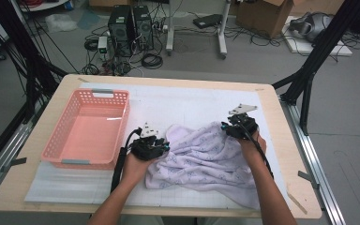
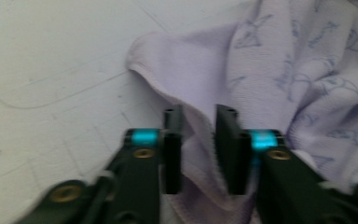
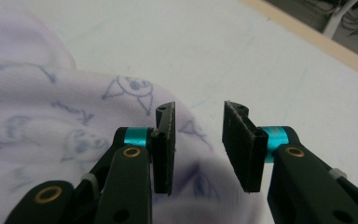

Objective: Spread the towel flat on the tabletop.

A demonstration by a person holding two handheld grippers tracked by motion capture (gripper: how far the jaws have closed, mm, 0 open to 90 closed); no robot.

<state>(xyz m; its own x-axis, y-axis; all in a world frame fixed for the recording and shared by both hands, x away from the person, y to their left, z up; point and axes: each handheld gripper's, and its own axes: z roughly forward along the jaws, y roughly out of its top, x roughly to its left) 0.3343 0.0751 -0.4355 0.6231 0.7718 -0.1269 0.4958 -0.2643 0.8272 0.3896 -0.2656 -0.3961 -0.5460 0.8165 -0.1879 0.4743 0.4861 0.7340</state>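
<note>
Surface: wooden table (image 1: 37, 187) with rounded corners, topped by a white gridded mat (image 1: 187, 101).
Cloth: soft lilac towel (image 1: 206, 159) with faint blue cartoon prints, rumpled on the mat before me, between my hands.
Left gripper (image 2: 199, 122): my jaws stand partly spread, a hemmed fold of towel lying loose between them at the cloth's left edge.
Right gripper (image 3: 198, 121): jaws partly spread above the towel's far right corner, pinching nothing.
Beyond, left: pink perforated plastic basket (image 1: 65, 152), rectangular, just beside the towel.
</note>
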